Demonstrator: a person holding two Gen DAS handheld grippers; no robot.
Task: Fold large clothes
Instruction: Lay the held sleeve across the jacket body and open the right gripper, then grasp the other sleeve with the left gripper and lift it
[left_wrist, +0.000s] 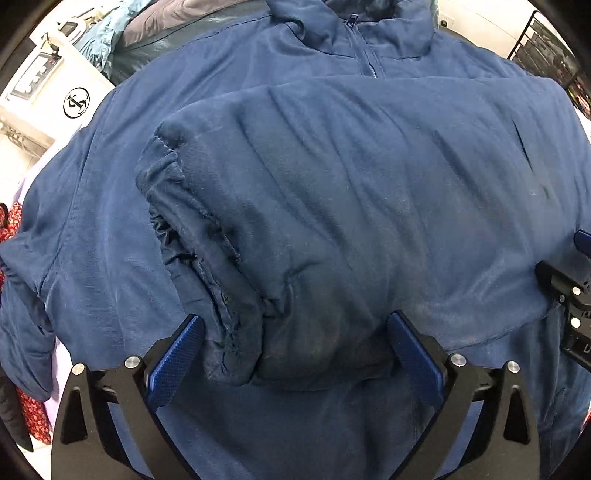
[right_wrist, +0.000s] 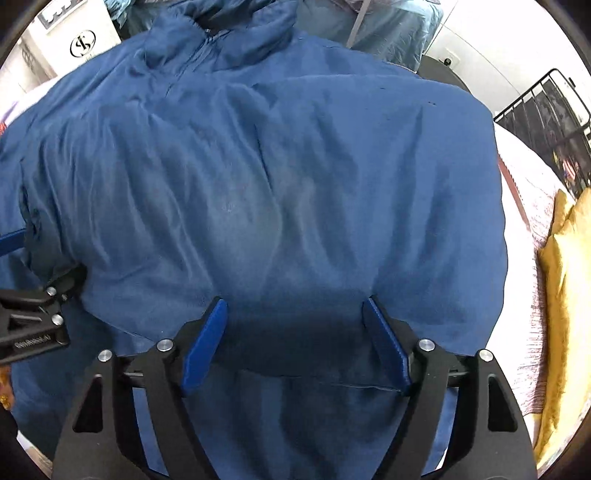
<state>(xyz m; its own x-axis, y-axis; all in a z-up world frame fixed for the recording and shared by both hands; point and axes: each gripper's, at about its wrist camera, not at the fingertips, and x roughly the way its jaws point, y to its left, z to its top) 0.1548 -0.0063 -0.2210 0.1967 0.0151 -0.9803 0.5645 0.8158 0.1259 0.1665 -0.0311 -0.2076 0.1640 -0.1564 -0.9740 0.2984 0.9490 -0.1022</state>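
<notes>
A large dark-blue padded jacket (left_wrist: 110, 229) lies spread out, its collar and zipper (left_wrist: 365, 55) at the far side. One sleeve (left_wrist: 332, 177) is folded across the body, with its gathered cuff (left_wrist: 177, 221) at the left. My left gripper (left_wrist: 297, 328) points down, jaws wide apart, and the near end of the sleeve bulges between its fingers. My right gripper (right_wrist: 295, 310) is open over the jacket (right_wrist: 258, 166), with a fold of the fabric lying between its fingers. Each gripper shows at the edge of the other's view: the right (left_wrist: 569, 295), the left (right_wrist: 33, 306).
A yellow cushion (right_wrist: 565, 295) lies on a pale bedspread (right_wrist: 532, 221) at the right. Light-blue and grey clothes (right_wrist: 388, 26) are piled behind the collar. A red patterned cloth (left_wrist: 22, 406) hangs at the left. A white box with a round logo (left_wrist: 75, 103) and a black rack (right_wrist: 546, 110) stand further off.
</notes>
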